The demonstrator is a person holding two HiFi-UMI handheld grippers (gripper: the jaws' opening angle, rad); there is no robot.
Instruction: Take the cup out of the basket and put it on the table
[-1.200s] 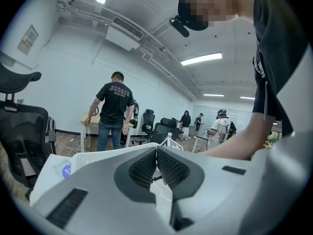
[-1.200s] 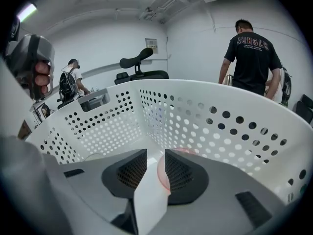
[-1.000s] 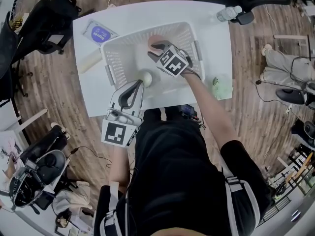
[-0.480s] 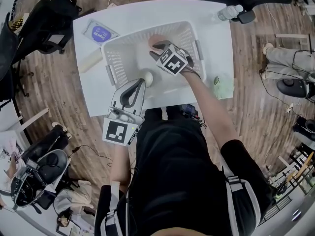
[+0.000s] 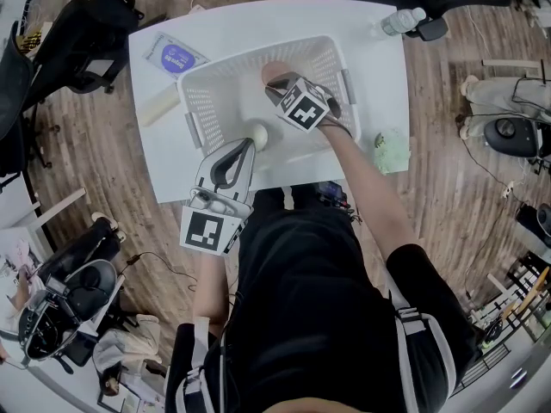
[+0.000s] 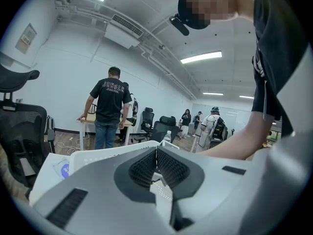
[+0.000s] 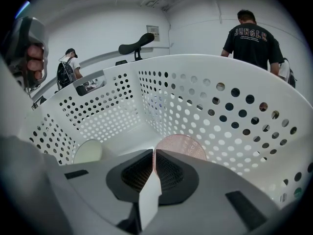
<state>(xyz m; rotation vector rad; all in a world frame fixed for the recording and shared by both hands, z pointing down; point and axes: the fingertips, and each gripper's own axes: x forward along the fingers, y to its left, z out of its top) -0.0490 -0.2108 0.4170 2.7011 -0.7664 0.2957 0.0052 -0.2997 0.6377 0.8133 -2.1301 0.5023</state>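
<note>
The task is judged to be at its grasping step: nothing is lifted out yet. At the left, the left gripper point(image 5: 244, 146) is held over the 6 o'clock rim of the basket point(image 5: 196, 101) and pointed toward 12 o'clock. In the left gripper view its jaws are seen pressed together with nothing between them, so it is counted as clenched and idle. Just beside its tips, a cream object point(image 5: 257, 134) is seen on the basket floor; what it is cannot be told.

The cup point(image 5: 274, 69), pink, is found inside the basket, close to the 12 o'clock wall. The right gripper point(image 5: 275, 83) is reached into the basket from about 5 o'clock, and its tips are laid at the cup's near edge. In the right gripper view the jaws are drawn together to a thin slit. The cup's left edge is lined up with that slit and a pink line is seen within it. From this the cup's wall is judged to be pinched, though only a sliver of it is shown.

What is left, by this reading: the cup is to be raised clear of the rim, carried to bare table point(image 5: 379, 93) such as the strip at 3 o'clock of the basket, set down and let go.

A round pink face is turned up toward the head camera. The cup's long axis is therefore judged to be upright or nearly so, not laid along the floor. Whether that face is the mouth or the base cannot be told.
</note>
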